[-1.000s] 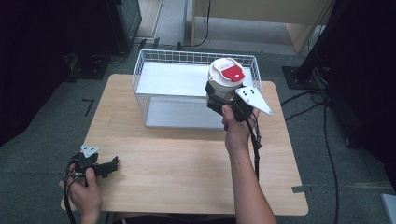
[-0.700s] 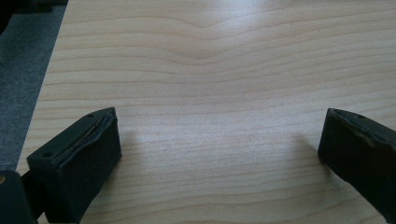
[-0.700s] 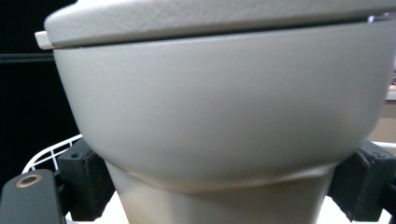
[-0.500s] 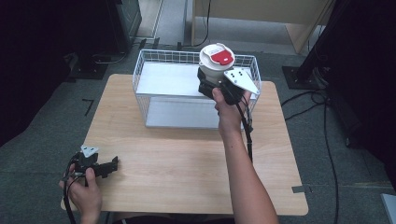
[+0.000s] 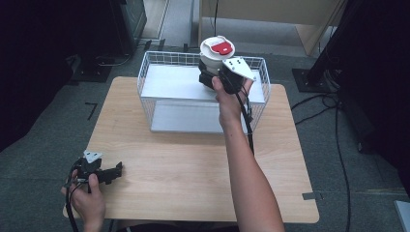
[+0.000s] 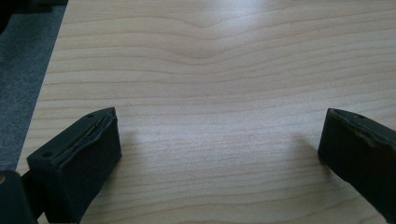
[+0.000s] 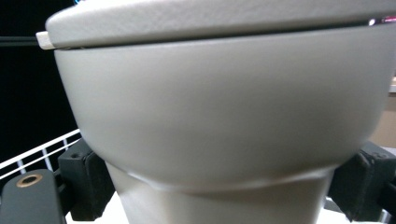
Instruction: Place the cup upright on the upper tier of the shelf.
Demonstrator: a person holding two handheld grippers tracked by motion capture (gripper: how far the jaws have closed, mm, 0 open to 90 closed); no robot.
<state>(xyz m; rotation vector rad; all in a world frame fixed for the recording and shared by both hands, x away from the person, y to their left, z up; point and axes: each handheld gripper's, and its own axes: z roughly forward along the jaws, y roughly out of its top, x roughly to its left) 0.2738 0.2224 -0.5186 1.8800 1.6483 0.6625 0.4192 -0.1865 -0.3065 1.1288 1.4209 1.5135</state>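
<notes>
1. High view: the right gripper is clamping a white cup with a red-marked lid above the wire basket; any lid writing is too small to read.
2. The left gripper is resting, jaws apart, on the wooden table.
3. Grey carpet is surrounding the table.

Evenly lit from above on the wooden table, bright against a dim, near-black surround at left and right of the high view. Slightly soft overall, fine mesh of the wire basket just resolved. Soft shadows under the arm and beside the basket. In the left gripper view, sharp wood grain, mild glare at upper right, faint shadows beside each jaw. In the right gripper view, blurred, too close for focus on the white cup; black background, bright speck top right.
</notes>
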